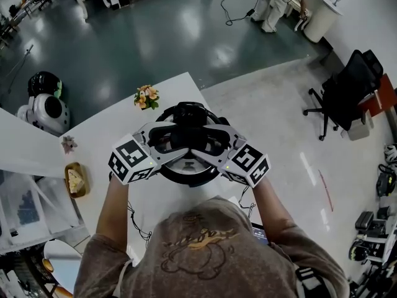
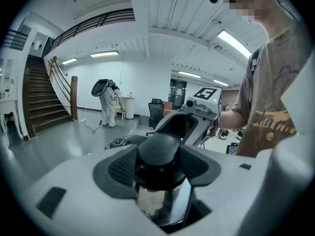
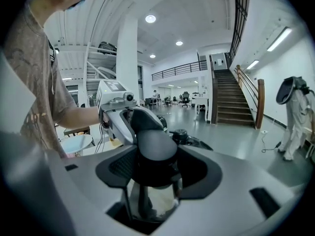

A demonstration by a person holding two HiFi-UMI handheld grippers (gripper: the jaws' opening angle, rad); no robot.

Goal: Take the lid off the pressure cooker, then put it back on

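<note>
The black pressure cooker [image 1: 186, 176] stands on the white table [image 1: 102, 132] straight in front of me, mostly hidden under both grippers. My left gripper [image 1: 162, 144] is shut on the cooker's left side handle [image 2: 157, 154], with shiny steel wall [image 2: 157, 200] showing beneath it. Opposite, my right gripper [image 1: 214, 145] is shut on the right side handle [image 3: 156, 149]. The lid knob [image 3: 179, 134] shows between the two handles, level with them. Each gripper view shows the other gripper across the pot: the right gripper [image 2: 197, 113] and the left gripper [image 3: 120, 113].
A small bunch of flowers [image 1: 146, 97] stands at the table's far edge. At the left lie a little flower [image 1: 68, 143] and a wooden dish [image 1: 75, 180]. A black office chair [image 1: 347, 92] stands on the floor at right, and a person [image 1: 276, 2] stands far off.
</note>
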